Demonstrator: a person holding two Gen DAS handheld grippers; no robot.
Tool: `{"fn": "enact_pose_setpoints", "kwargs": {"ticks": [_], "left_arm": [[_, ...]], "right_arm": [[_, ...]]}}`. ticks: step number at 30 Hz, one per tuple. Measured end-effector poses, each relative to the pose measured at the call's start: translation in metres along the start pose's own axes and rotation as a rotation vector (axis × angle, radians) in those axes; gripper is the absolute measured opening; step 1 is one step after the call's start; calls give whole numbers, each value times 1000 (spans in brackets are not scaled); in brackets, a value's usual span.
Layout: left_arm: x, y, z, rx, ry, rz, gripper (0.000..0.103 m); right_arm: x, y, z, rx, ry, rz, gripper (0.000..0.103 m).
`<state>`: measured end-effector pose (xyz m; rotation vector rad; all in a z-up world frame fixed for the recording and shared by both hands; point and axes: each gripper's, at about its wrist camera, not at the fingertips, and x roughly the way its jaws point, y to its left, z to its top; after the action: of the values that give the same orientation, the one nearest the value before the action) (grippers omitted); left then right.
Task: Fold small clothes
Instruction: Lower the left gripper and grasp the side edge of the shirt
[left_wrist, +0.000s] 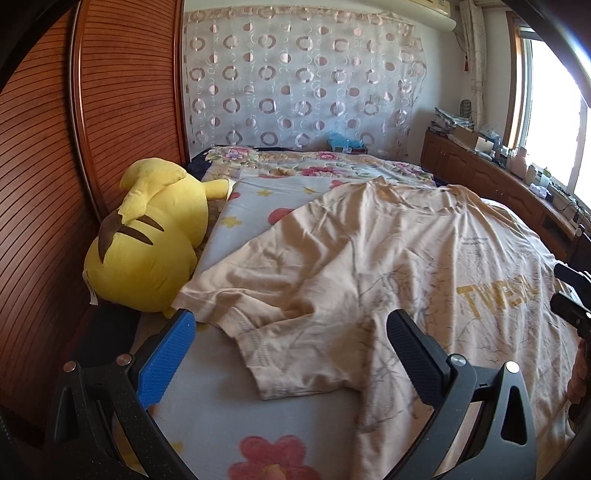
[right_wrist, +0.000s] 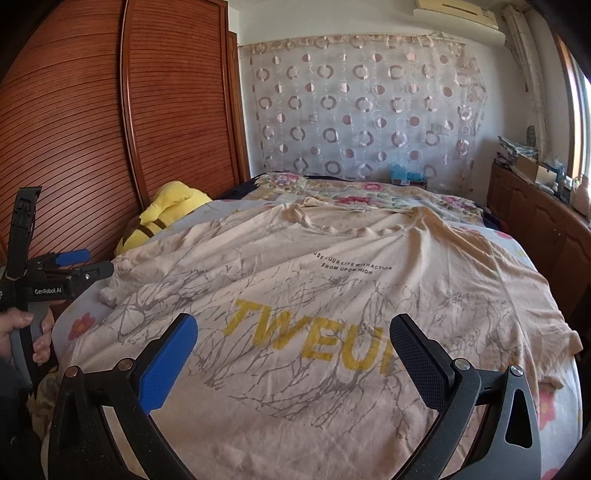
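Observation:
A beige T-shirt (right_wrist: 325, 280) with yellow "TWEUI" print and grey branch lines lies spread face up on the bed, collar toward the far end. In the left wrist view the shirt (left_wrist: 369, 258) shows its left sleeve (left_wrist: 288, 350) lying between the fingers of my left gripper (left_wrist: 291, 325), which is open and empty just above it. My right gripper (right_wrist: 293, 328) is open and empty, hovering over the shirt's lower front near the print. The left gripper also shows at the left edge of the right wrist view (right_wrist: 74, 258).
A yellow plush toy (left_wrist: 147, 236) lies at the bed's left edge against the wooden wardrobe (left_wrist: 55, 166). The bed sheet (left_wrist: 258, 192) has flower print. A cluttered wooden cabinet (right_wrist: 535, 210) runs along the right under the window. A patterned curtain (right_wrist: 362, 110) hangs behind the bed.

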<state>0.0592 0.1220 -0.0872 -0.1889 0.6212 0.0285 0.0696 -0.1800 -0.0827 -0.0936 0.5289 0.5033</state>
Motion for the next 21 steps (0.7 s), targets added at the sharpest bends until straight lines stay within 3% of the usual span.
{"fn": "enact_pose_setpoints", "kwargs": {"ticks": [4,8,15,17,21], "left_arm": [[7,22,7,0,41,-27,102],[21,47,14,-14,105,-48,88],[47,75,20,-51,178,-60,72],[53,79,20,-47,206,-61,62],[61,84,18,-42,245,-54,60]], "right_arm": [[-2,2,7,-41,40,43,103],[-5,0,12,-76,65,72,103],[-5,-4,13,-137,110,96,103],[-6,-6,14,-147,123,102,103],[-7,-10,16,-166,135,102,103]]}}
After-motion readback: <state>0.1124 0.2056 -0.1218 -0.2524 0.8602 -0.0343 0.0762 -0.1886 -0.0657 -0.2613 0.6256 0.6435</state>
